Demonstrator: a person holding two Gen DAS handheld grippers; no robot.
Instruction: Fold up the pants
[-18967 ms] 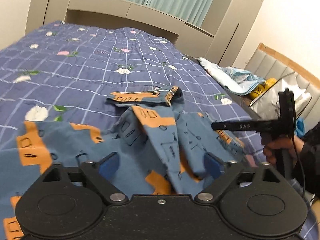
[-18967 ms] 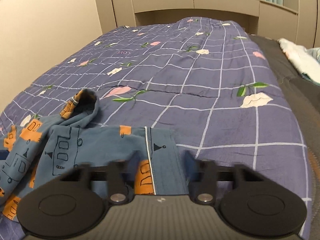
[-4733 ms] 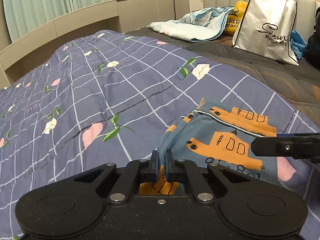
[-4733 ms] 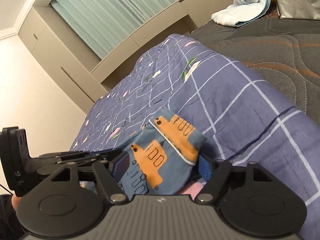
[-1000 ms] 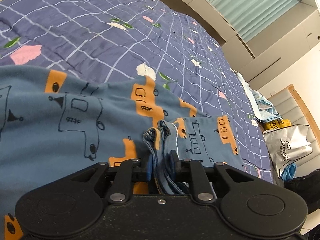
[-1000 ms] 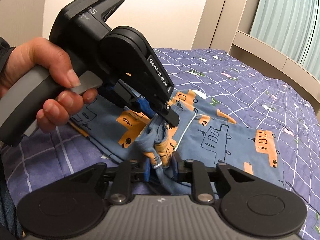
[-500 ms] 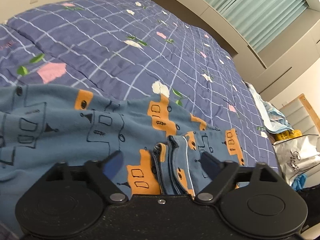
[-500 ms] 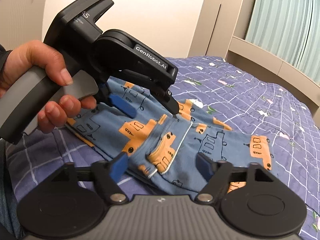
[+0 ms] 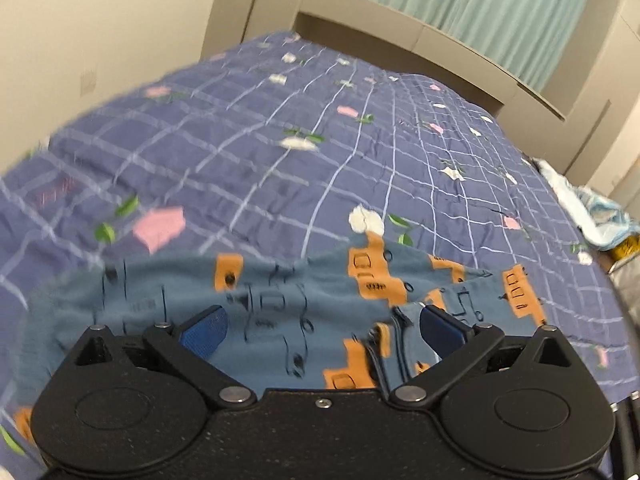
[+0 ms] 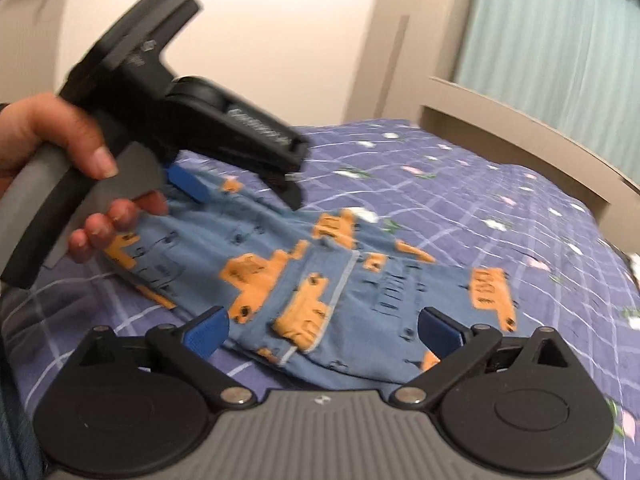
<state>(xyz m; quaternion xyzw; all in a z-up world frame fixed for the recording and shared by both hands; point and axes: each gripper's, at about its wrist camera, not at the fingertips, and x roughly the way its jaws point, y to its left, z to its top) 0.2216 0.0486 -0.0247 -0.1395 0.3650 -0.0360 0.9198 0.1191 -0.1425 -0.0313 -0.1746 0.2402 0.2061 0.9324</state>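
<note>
— Where are the pants?

— Flat on the bed, folded into a blue-and-orange bundle. From my right side the long axis runs from about 10 o'clock to 4 o'clock; the layered edge with the white piping points toward me at 6.

— And your fingers?

— My left gripper is spread wide above the cloth, gripping nothing. My right gripper is equally wide and empty, just short of the near edge.
</note>
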